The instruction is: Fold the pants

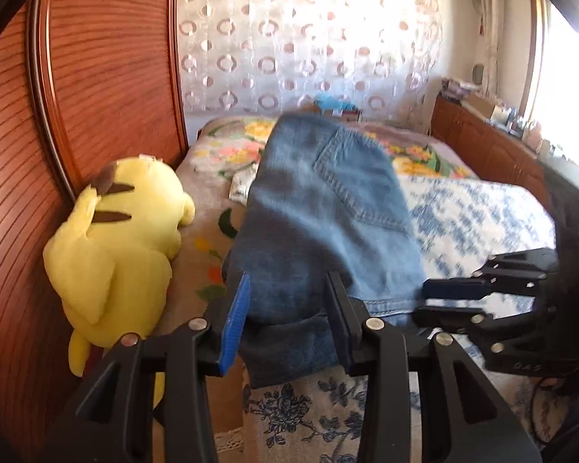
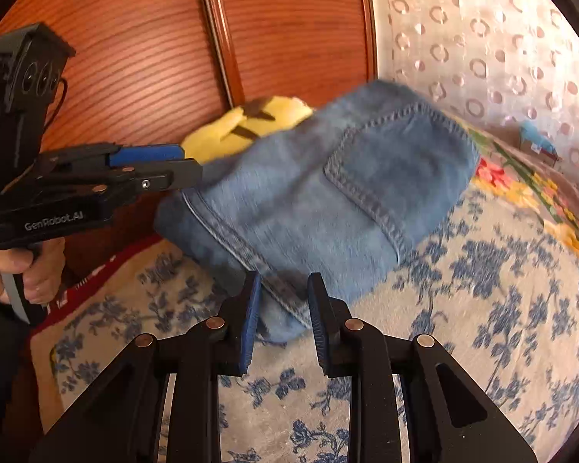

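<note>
Bed [image 1: 482, 212] with blue floral cover fills the scene, wood headboard [image 1: 96, 77] at left, curtain [image 1: 308, 31] far behind. Jeans [image 1: 320, 200] lie in a folded bundle mid-bed, back pocket up, near edge toward both grippers; picture is blurred there, so whether the cloth has settled I cannot tell. Yellow plush [image 1: 123, 239] sits left of the jeans against the headboard. Left gripper [image 1: 289, 308] has jaws apart, denim edge between the pads but not pinched. Right gripper [image 2: 283, 308] likewise parted, hem between, no clamp. Looks like release after a fold; next likely needs backing both off and checking the bundle lies flat.
</note>
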The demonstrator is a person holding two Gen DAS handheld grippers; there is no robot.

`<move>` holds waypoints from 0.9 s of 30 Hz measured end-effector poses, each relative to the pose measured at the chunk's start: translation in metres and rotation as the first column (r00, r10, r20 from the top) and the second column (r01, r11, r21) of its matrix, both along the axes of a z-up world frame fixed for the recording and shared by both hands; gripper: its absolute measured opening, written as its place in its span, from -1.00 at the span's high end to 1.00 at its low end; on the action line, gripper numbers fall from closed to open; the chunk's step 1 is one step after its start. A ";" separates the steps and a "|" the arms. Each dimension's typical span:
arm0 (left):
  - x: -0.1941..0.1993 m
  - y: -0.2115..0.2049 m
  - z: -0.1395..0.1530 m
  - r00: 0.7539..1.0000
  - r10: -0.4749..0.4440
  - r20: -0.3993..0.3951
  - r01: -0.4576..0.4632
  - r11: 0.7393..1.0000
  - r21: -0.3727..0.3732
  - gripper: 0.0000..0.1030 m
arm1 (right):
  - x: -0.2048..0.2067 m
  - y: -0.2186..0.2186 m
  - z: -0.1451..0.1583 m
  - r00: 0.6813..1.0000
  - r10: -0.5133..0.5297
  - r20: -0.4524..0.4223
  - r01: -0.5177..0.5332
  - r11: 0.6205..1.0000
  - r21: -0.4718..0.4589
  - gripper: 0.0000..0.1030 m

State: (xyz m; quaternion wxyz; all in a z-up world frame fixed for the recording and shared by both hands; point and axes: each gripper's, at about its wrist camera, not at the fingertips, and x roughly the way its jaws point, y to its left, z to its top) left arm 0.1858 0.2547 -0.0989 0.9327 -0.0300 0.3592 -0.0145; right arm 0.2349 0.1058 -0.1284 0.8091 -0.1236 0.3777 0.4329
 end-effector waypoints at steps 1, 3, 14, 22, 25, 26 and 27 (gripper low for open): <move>0.002 0.001 -0.007 1.000 0.008 -0.020 -0.008 1.000 0.005 0.25 | 0.001 -0.002 -0.003 1.000 -0.003 -0.005 0.003 1.000 -0.002 0.53; 0.003 0.001 -0.017 0.999 0.014 -0.044 -0.014 1.000 -0.002 0.25 | 0.001 -0.005 -0.005 1.000 -0.004 -0.009 0.004 1.000 0.002 0.50; -0.012 -0.017 0.000 0.999 0.048 -0.004 -0.048 0.999 0.016 0.24 | -0.005 -0.039 0.012 0.998 -0.068 0.012 0.068 0.997 0.041 0.48; -0.032 -0.044 0.030 0.997 0.023 0.071 -0.024 0.999 0.021 -0.28 | -0.016 -0.079 0.034 0.989 -0.138 0.052 0.133 0.988 0.078 0.41; -0.039 -0.060 0.043 0.995 0.004 0.095 -0.007 0.999 0.032 -0.31 | -0.024 -0.098 0.045 0.983 -0.169 0.071 0.162 0.982 0.097 0.36; -0.042 -0.066 0.048 0.994 -0.001 0.109 -0.003 0.999 0.037 -0.35 | -0.026 -0.103 0.048 0.981 -0.178 0.076 0.170 0.980 0.101 0.33; -0.044 -0.071 0.052 0.993 -0.005 0.120 0.000 0.999 0.038 -0.38 | -0.028 -0.107 0.051 0.979 -0.188 0.082 0.179 0.978 0.105 0.29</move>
